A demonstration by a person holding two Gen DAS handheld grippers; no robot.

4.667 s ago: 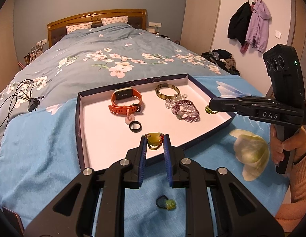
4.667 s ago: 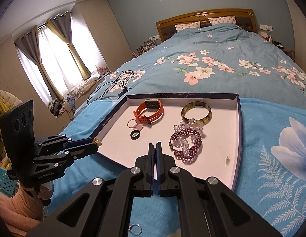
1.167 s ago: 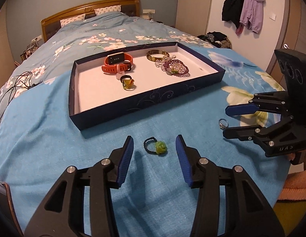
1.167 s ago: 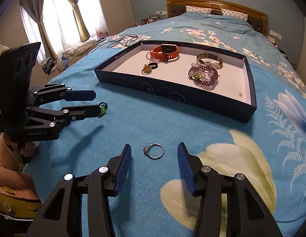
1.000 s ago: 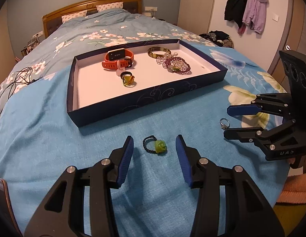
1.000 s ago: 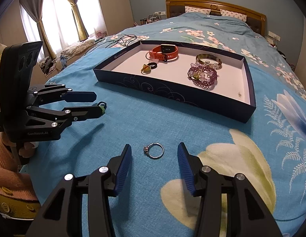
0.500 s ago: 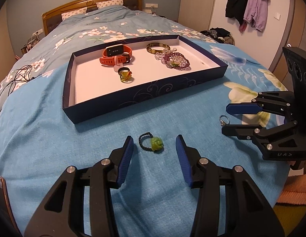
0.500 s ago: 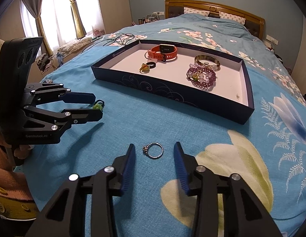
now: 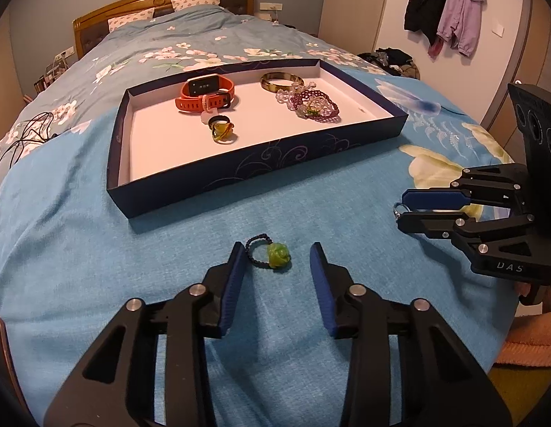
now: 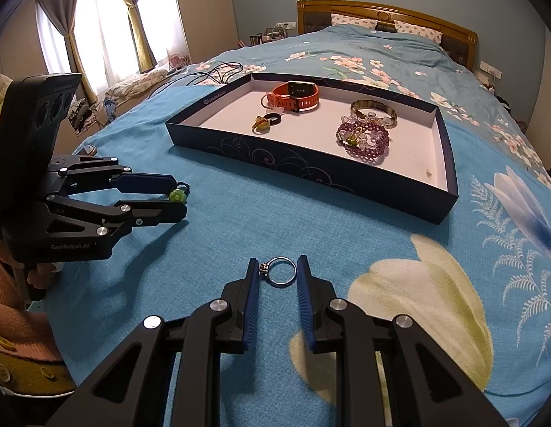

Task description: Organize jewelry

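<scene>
1. Jewelry remaining outside the box: a silver ring (image 10: 281, 272) and a green-bead ring (image 9: 271, 256), both lying flat on the blue bedspread (image 9: 79, 249), well short of the navy box (image 9: 257, 163).
2. Box contents: orange watch (image 9: 206, 94), gold bangle (image 9: 282, 81), purple beaded bracelet (image 9: 316, 106), a black ring (image 9: 218, 121) and a yellow-green ring (image 9: 223, 132) touching it.
3. Right gripper (image 10: 278, 277): fingers have just been closing and now stand narrow on either side of the silver ring. The left pad looks to be at the ring's setting, but a firm pinch cannot be confirmed; the ring rests on the cloth.
4. Left gripper (image 9: 277, 267): fingers have just been closing, yet a clear gap remains to either side. The green-bead ring lies between them, nearer the left finger (image 9: 234, 270), not held.
5. Step in hand, as judged: close on both rings prior to transfer to the box.
6. Recommended practice:
   - Keep the tips low against the bedspread so the thin silver band cannot slip under a pad.
   - Close slowly; a flat ring may flip or skate on soft cloth.
   - Centre the left gripper on the green bead, the bulkier part.
   - Lift only once each ring rises with its pads.
</scene>
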